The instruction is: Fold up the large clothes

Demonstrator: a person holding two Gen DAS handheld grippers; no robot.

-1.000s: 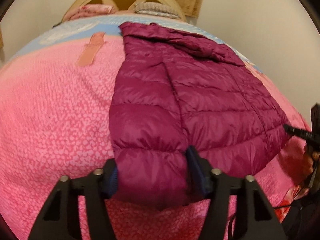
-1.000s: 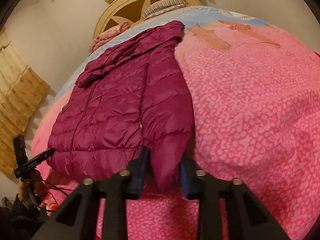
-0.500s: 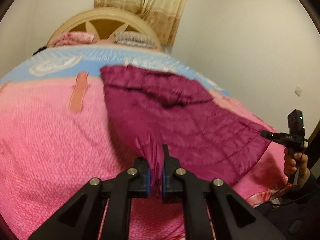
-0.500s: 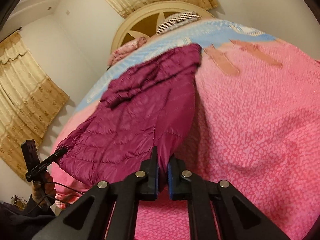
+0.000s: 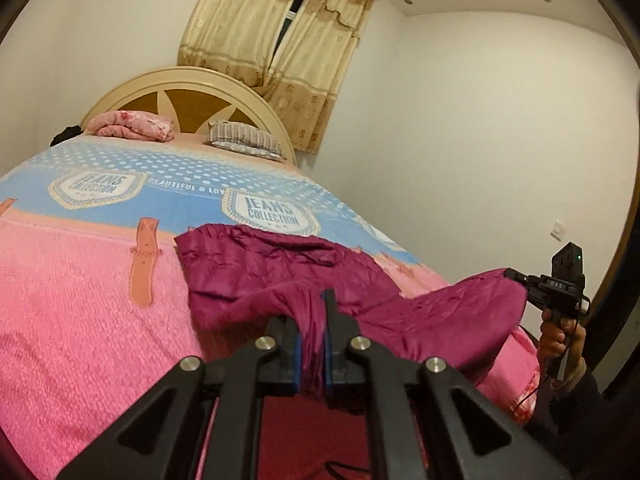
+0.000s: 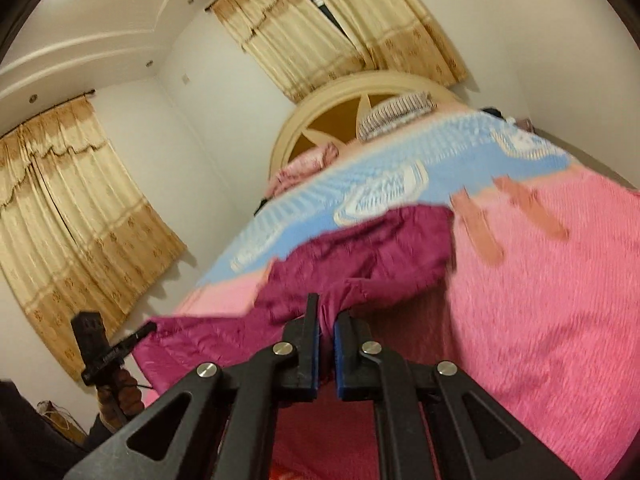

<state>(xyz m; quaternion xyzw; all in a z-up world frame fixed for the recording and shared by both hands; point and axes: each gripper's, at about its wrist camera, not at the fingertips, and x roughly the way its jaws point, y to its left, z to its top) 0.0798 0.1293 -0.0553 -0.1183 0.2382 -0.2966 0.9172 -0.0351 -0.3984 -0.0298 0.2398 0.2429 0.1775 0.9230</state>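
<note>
A magenta puffer jacket [image 5: 280, 276] lies lengthwise on the pink bedspread [image 5: 80, 300], its far end still flat on the bed. Its near hem hangs lifted between both grippers. My left gripper [image 5: 310, 320] is shut on a bunch of the hem's fabric. My right gripper [image 6: 328, 316] is shut on the jacket [image 6: 380, 256] at the hem's other corner. Each view shows the other gripper out to the side: the right one [image 5: 510, 274] and the left one [image 6: 150, 326], each pinching a raised corner, with a hand [image 5: 560, 332] below.
The bed's far part is blue with printed badges [image 5: 272, 212]. A folded pink blanket [image 5: 132, 126] and a striped pillow [image 5: 244, 140] lie against the round headboard [image 5: 188, 96]. Curtains [image 5: 280, 40] hang behind it. White walls stand close on both sides.
Both grippers closed on the jacket's near hem and rose, lifting it off the bed. The views tilted up, bringing headboard, curtains and ceiling into sight.
</note>
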